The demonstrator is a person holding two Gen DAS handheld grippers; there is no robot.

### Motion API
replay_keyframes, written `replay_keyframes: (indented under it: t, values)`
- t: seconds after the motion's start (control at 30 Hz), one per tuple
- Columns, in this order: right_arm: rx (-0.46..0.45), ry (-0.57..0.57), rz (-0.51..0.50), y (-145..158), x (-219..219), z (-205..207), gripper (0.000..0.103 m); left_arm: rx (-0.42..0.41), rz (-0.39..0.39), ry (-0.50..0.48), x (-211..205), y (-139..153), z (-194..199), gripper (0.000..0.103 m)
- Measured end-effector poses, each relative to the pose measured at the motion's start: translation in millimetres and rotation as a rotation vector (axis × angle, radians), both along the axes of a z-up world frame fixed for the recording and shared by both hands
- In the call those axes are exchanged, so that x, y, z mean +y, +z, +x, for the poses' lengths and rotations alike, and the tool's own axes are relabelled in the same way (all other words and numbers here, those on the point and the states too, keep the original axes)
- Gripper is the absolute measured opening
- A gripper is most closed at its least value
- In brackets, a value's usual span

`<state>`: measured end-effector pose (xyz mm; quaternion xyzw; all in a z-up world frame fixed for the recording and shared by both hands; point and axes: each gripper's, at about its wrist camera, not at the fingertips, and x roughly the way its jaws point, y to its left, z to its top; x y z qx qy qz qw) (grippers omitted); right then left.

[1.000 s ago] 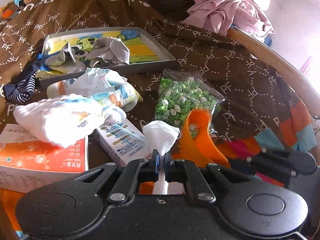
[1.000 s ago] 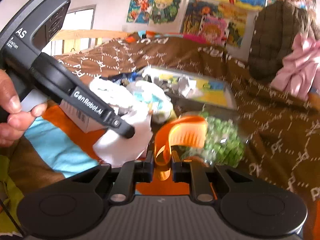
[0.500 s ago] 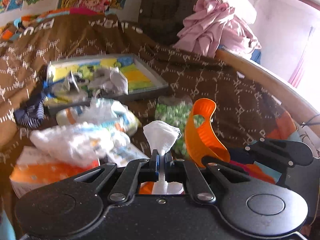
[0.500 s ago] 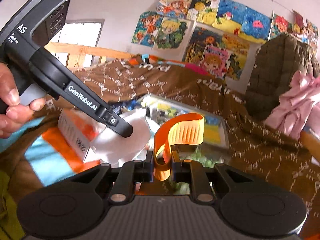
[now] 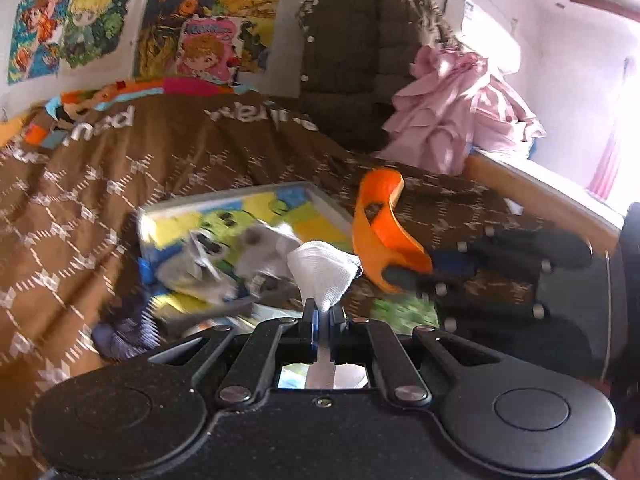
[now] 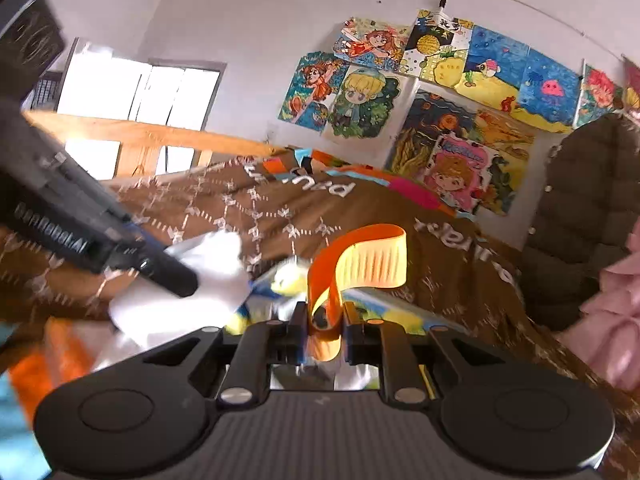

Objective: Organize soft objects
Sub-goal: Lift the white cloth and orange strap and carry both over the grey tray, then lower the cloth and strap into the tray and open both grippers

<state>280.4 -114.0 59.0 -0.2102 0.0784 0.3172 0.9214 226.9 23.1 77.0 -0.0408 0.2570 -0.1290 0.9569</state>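
My left gripper (image 5: 323, 314) is shut on a piece of white gauze (image 5: 322, 270), held in the air above the brown bed cover. My right gripper (image 6: 324, 316) is shut on an orange strap (image 6: 360, 260) that curls upward; the strap also shows in the left wrist view (image 5: 378, 224), to the right of the gauze. The left gripper with the gauze (image 6: 200, 280) shows in the right wrist view at the left. A shallow grey tray (image 5: 320, 196) with a cartoon picture lies ahead on the bed and holds grey cloths (image 5: 260, 252).
A dark striped sock (image 5: 124, 330) lies left of the tray. A bag of green pieces (image 5: 404, 308) is low at the right. A brown jacket (image 5: 360, 60) and pink clothes (image 5: 460, 112) sit at the back. A wooden bed rail (image 5: 540, 196) runs along the right.
Both grippers have risen and tilted up, each keeping its hold. The boxes and white cloths in the foreground have dropped out of view; the wall pictures now show.
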Motion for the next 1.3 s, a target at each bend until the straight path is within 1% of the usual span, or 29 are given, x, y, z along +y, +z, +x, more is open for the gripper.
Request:
replay_keyframes:
  t: [0.13,0.2,0.27,0.43,0.53,0.63,0.9,1.03,1.17,1.3]
  values:
    - [0.057,0.011,0.037,6,22,50,0.018,0.005,0.030,0.061,28,7,35,0.004]
    - [0.083,0.009,0.044,6,30,70,0.018,0.015,0.025,0.095,42,8,54,0.004]
    - [0.108,0.002,0.044,3,37,87,0.018,0.002,0.027,0.127,54,8,71,0.004]
    - [0.152,-0.025,0.024,-8,45,112,0.018,-0.015,0.044,0.185,76,-4,108,0.004]
    - [0.174,-0.038,0.009,-16,50,119,0.018,-0.021,0.038,0.213,83,-15,127,0.004]
    - [0.188,-0.048,-0.003,-23,55,126,0.018,-0.029,0.061,0.225,83,-27,144,0.004]
    - [0.252,-0.057,-0.016,-37,64,145,0.019,0.002,0.064,0.221,76,-50,180,0.004]
    - [0.295,-0.060,-0.030,-43,66,152,0.019,0.033,0.049,0.213,75,-62,191,0.004]
    - [0.321,-0.066,-0.034,-50,66,157,0.019,0.088,0.013,0.206,77,-76,200,0.004]
    - [0.342,-0.069,-0.037,-55,65,161,0.020,0.115,-0.002,0.203,77,-88,205,0.004]
